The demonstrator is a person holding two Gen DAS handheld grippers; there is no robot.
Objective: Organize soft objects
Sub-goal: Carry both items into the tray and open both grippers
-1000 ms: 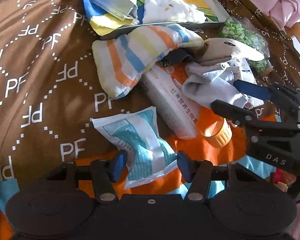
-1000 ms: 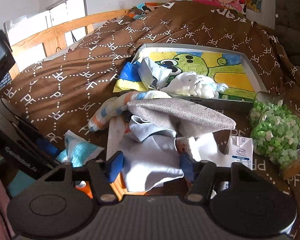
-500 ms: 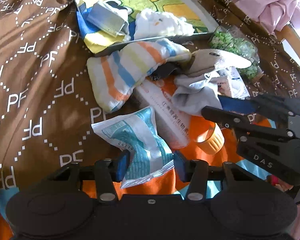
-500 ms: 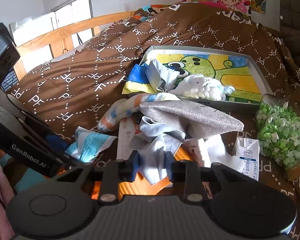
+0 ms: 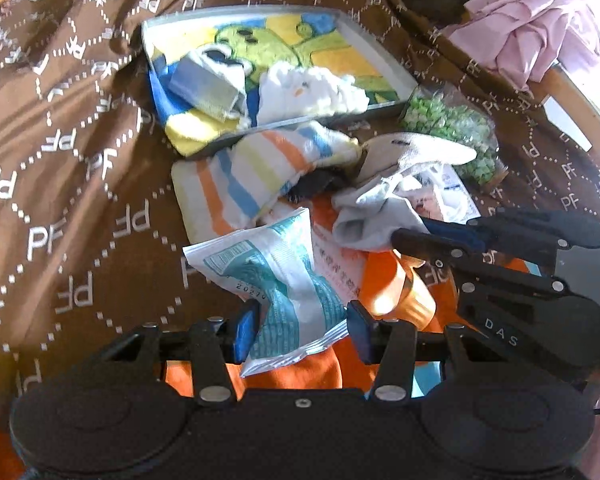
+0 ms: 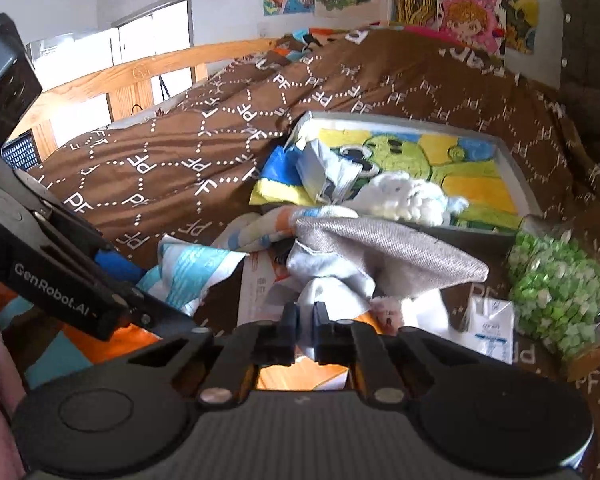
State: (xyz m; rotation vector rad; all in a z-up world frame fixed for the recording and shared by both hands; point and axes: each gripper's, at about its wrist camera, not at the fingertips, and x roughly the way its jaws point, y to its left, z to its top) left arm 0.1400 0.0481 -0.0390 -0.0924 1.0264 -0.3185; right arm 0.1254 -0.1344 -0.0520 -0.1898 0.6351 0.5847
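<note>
Lower centre of both views | right gripper (image 6: 304,330) clenched on pale sock (image 6: 332,280) | left gripper (image 5: 300,332) grasping teal packet (image 5: 276,276) | step: pickup | next: likely lift toward tray (image 6: 512,176)

Your left gripper (image 5: 300,330) pinches the teal-and-white packet (image 5: 274,276), which sits just in front of the striped towel (image 5: 252,174), while beside that towel, to its right, your right gripper (image 5: 412,230) clamps the pale grey sock (image 5: 370,222).
</note>
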